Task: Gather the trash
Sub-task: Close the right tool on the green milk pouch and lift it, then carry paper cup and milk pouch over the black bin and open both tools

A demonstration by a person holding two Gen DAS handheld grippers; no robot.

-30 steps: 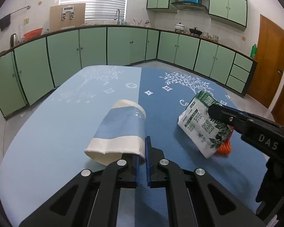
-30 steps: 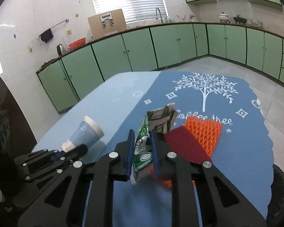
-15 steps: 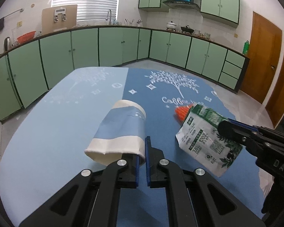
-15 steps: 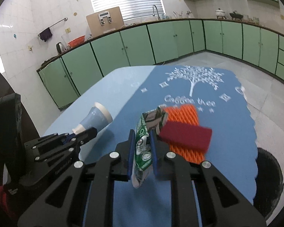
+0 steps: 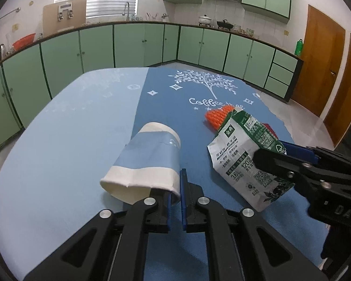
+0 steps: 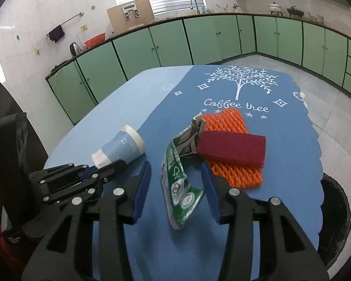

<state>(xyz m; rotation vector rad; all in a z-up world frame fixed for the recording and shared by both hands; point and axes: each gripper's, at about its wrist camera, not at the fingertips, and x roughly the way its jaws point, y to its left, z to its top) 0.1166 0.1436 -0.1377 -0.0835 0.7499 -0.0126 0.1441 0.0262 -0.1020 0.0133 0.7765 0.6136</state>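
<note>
A blue and white paper cup [image 5: 149,161] lies sideways with its rim between the pads of my left gripper [image 5: 175,187]. Those jaws are opening slightly but still pinch the rim. To its right a crushed green and white milk carton [image 5: 241,164] sits between the spread fingers of my right gripper [image 5: 273,151]. In the right wrist view the carton [image 6: 175,178] stands free, with a gap on each side, as the right gripper [image 6: 175,166] opens. The cup [image 6: 121,147] and left gripper [image 6: 115,165] show at the left.
An orange foam net [image 6: 229,121] lies on the blue tablecloth [image 6: 128,98] just beyond the carton, with a dark red sponge [image 6: 234,147] on top of it. A black bin [image 6: 334,210] stands on the floor past the table's right edge. Green cabinets line the walls.
The right gripper's jaws have spread apart and let go of the carton, which now sits loose between them. The left gripper's pads have parted a little. Both grippers shifted over the table.
</note>
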